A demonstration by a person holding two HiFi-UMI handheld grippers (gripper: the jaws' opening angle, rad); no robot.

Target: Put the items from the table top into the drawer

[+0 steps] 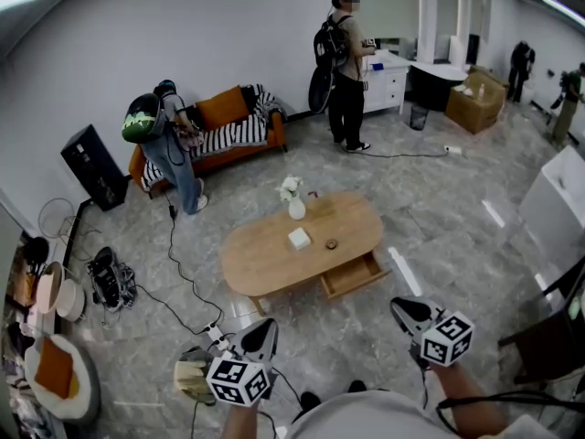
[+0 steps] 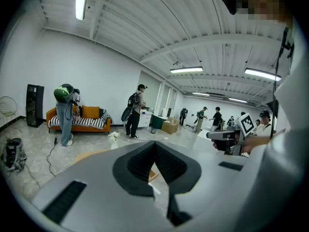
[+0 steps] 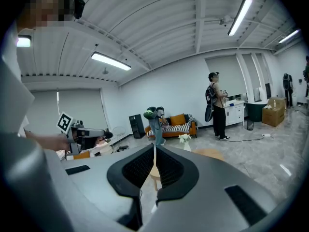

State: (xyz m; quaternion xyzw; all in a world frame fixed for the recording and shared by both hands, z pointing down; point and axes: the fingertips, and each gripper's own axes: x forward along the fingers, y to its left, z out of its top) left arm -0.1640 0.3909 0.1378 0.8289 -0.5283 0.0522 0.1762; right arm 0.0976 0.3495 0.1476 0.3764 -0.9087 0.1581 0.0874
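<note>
An oval wooden table [image 1: 256, 268] is seen with three items on top. A white vase [image 1: 297, 209] of pale flowers is stood upright near the far edge, with a small white square box [image 1: 299, 239] near the middle and a small dark round object [image 1: 332, 243] beside it. A wooden drawer [image 1: 355, 275] is pulled open under the table's near right side.

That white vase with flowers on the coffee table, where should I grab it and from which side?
Probably round the vase body, under the flowers, jaws level. It stands upright and the flowers block a top grip. Come from the head view's right, where the table is bare; the white box sits in front.
</note>
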